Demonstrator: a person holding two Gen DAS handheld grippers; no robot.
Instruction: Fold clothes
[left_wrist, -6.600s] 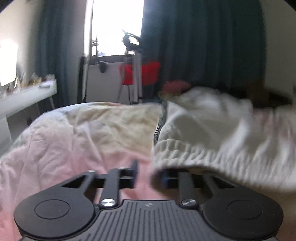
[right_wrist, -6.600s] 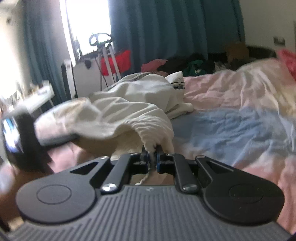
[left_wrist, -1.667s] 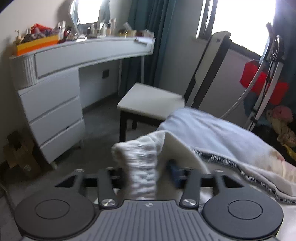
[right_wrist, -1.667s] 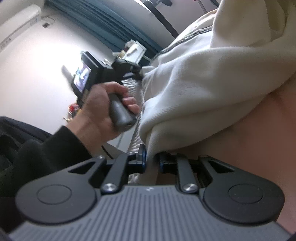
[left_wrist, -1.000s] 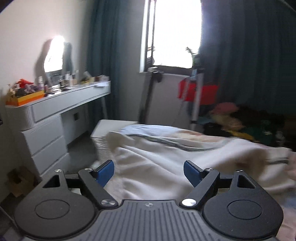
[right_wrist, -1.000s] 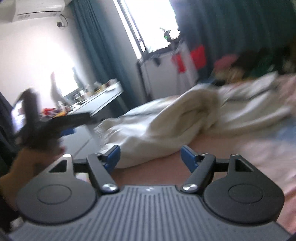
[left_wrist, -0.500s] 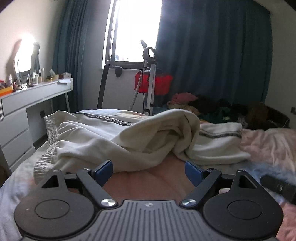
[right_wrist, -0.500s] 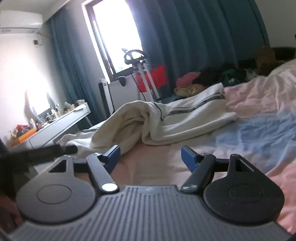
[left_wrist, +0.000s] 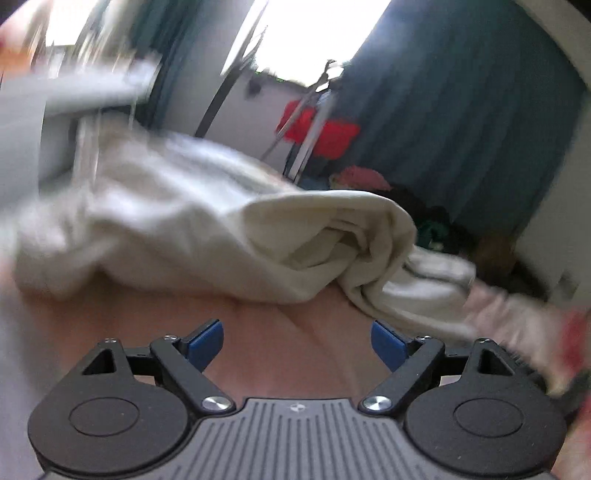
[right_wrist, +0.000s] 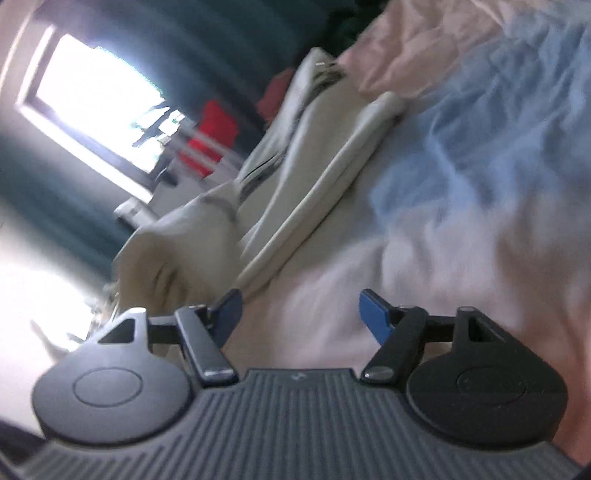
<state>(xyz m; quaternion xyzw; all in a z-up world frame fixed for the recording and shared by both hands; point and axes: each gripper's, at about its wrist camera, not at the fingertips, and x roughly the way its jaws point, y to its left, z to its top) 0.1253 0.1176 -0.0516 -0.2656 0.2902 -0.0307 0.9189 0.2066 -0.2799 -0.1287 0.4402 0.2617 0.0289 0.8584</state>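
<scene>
Garment (left_wrist: 192, 236) released, both grippers empty

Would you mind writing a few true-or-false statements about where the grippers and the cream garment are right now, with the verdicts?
1. The left gripper holds a fold of the cream garment. False: nothing is between its jaws, and the garment lies beyond them on the bedsheet.
2. The right gripper has nothing between its fingers. True: its jaws are closing, with only bedsheet behind them.
3. The garment hangs from a hanger. False: it lies bunched on the bed.
4. A red object stands near the window behind the bed. True.
5. The bedsheet is solid black. False: it shows pink and blue patches.
</scene>
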